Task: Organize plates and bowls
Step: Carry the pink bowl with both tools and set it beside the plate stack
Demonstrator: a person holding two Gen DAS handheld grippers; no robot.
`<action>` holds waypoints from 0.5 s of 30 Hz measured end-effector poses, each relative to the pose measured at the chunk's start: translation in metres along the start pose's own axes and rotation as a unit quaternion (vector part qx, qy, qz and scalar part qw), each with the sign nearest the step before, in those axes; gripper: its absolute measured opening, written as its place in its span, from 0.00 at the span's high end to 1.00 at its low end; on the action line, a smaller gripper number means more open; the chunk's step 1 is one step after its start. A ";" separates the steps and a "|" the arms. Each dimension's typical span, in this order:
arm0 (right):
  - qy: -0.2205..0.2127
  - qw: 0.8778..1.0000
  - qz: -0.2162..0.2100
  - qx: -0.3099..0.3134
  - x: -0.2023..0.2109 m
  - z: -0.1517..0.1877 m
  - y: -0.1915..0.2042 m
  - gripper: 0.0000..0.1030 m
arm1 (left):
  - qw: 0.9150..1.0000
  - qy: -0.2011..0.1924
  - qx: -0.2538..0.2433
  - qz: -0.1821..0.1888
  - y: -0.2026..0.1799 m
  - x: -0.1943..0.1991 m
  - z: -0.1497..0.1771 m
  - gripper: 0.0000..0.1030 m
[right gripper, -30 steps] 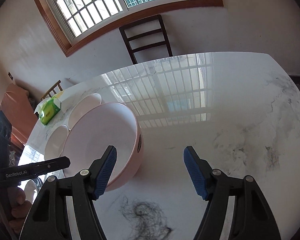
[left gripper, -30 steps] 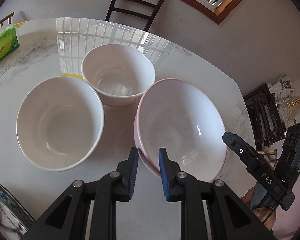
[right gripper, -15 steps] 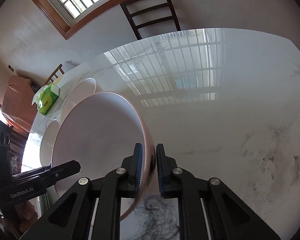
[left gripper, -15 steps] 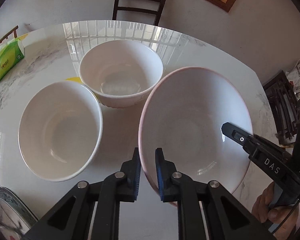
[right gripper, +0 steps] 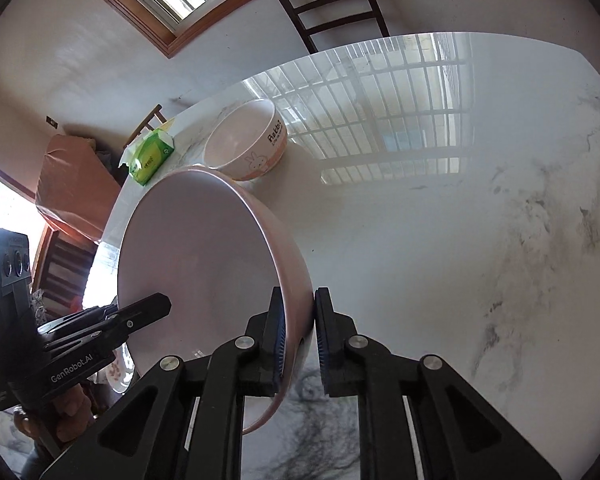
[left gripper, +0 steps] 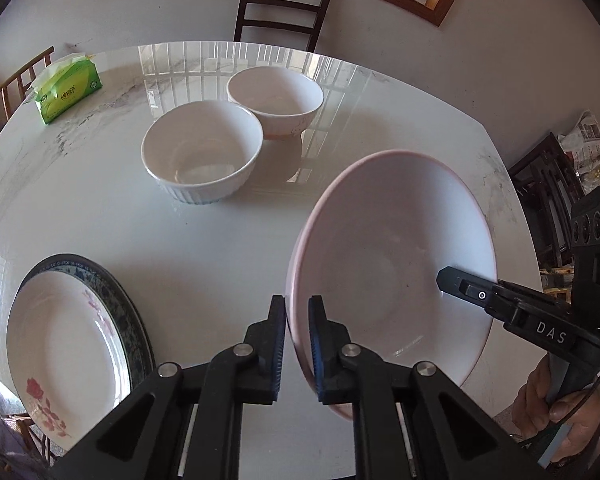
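Observation:
A large pink bowl (left gripper: 392, 264) hangs tilted above the marble table (left gripper: 204, 248), held by both grippers. My left gripper (left gripper: 297, 344) is shut on its near rim. My right gripper (right gripper: 300, 336) is shut on the opposite rim of the pink bowl (right gripper: 204, 264). Further back stand a ribbed white bowl (left gripper: 202, 156) and, behind it, a white bowl with a rabbit print (left gripper: 275, 100), seen also as the rabbit bowl (right gripper: 246, 144) in the right wrist view. At the lower left, a white rose plate (left gripper: 62, 344) lies on a blue-patterned plate (left gripper: 114, 300).
A green tissue pack (left gripper: 66, 90) lies at the table's far left edge. A dark chair (left gripper: 282, 8) stands behind the table and dark furniture (left gripper: 548, 188) to the right. The marble (right gripper: 480, 220) to the right of the bowls carries only window reflections and dark veins.
My right gripper closed on the pink bowl's rim. Both grippers then lifted the bowl off the table and carried it away from the two white bowls, bringing the stacked plates into view.

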State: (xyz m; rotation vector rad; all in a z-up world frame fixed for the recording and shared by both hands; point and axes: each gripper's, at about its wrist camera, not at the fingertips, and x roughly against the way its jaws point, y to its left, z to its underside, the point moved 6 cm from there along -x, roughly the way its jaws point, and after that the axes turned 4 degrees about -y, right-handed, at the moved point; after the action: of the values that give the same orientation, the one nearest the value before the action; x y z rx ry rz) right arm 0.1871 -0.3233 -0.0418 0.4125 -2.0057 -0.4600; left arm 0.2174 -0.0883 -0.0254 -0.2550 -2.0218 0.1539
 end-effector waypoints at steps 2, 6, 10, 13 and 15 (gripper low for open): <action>0.014 1.000 -0.006 0.004 0.003 0.020 0.013 0.85 | 1.000 0.008 0.008 -0.002 0.010 0.008 0.017 0.89; 0.043 0.999 -0.018 0.010 0.000 0.056 0.037 0.85 | 1.000 0.021 0.016 -0.013 0.031 0.019 0.048 0.89; 0.064 0.997 -0.022 0.024 -0.011 0.083 0.060 0.85 | 0.999 0.029 0.028 -0.025 0.049 0.024 0.069 0.89; 0.083 0.996 -0.024 0.028 -0.023 0.099 0.073 0.85 | 0.998 0.038 0.036 -0.024 0.061 0.027 0.079 0.89; 0.091 0.995 -0.022 0.030 -0.030 0.106 0.080 0.85 | 0.998 0.041 0.040 -0.021 0.064 0.027 0.084 0.89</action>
State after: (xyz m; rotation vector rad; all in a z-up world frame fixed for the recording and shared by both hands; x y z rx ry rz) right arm 0.0983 -0.2244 -0.0719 0.5182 -1.8395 -0.3771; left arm 0.1376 -0.0191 -0.0538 -0.1655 -1.9329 0.1943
